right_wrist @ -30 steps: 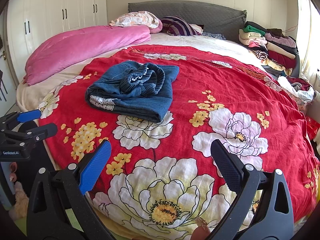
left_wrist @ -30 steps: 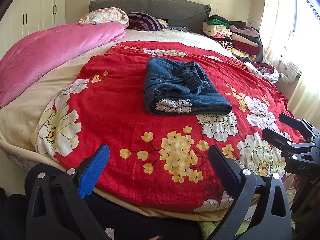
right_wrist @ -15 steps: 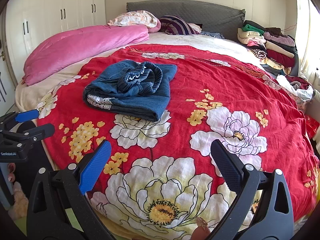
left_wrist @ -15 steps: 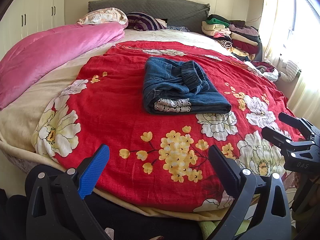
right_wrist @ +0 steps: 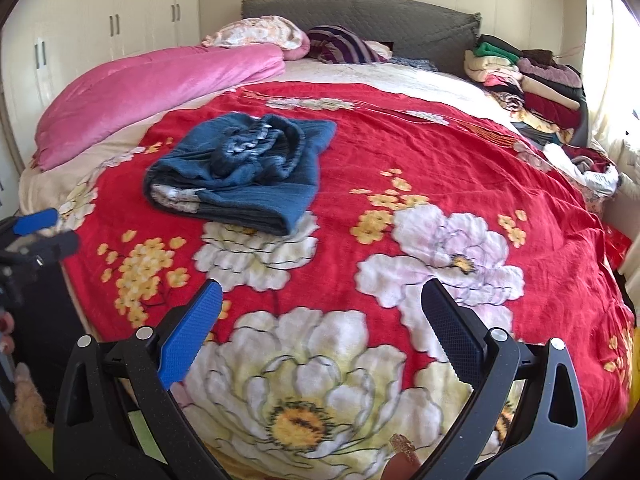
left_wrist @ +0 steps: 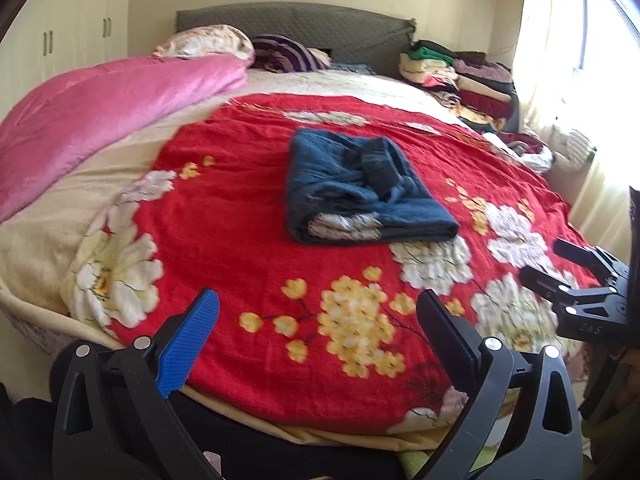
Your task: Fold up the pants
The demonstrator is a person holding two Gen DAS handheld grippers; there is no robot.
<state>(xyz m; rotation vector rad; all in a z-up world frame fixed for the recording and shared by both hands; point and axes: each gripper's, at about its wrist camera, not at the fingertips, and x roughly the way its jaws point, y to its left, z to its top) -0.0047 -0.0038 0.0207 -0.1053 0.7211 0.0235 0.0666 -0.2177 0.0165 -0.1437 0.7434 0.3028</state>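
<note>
I have the left gripper [left_wrist: 316, 340] hanging over the near edge of the bed, its jaws spread wide with nothing between them, the blue pad on one side and the black pad on the other. My right gripper [right_wrist: 320, 332] is spread just as wide and just as empty, above the big white flower printed near the foot edge of the red floral blanket [right_wrist: 420, 168]. Each gripper shows in the other's camera at the side of the frame, both held off the cloth.

The pants [left_wrist: 360, 192] lie folded into a compact blue denim bundle on the red blanket, about midway along the bed and well apart from both grippers. In the right wrist view they sit toward the left side of the blanket [right_wrist: 244, 176]. The gathered waistband rests bunched on top of the bundle, and a pale patterned strip shows at the folded edge facing me.

A pink quilt [left_wrist: 104, 108] runs along the left edge of the bed. Pillows sit against the grey headboard [right_wrist: 360, 20], and a stack of folded clothes [right_wrist: 528, 80] fills the far right corner of the bed. The left view is slightly blurred.
</note>
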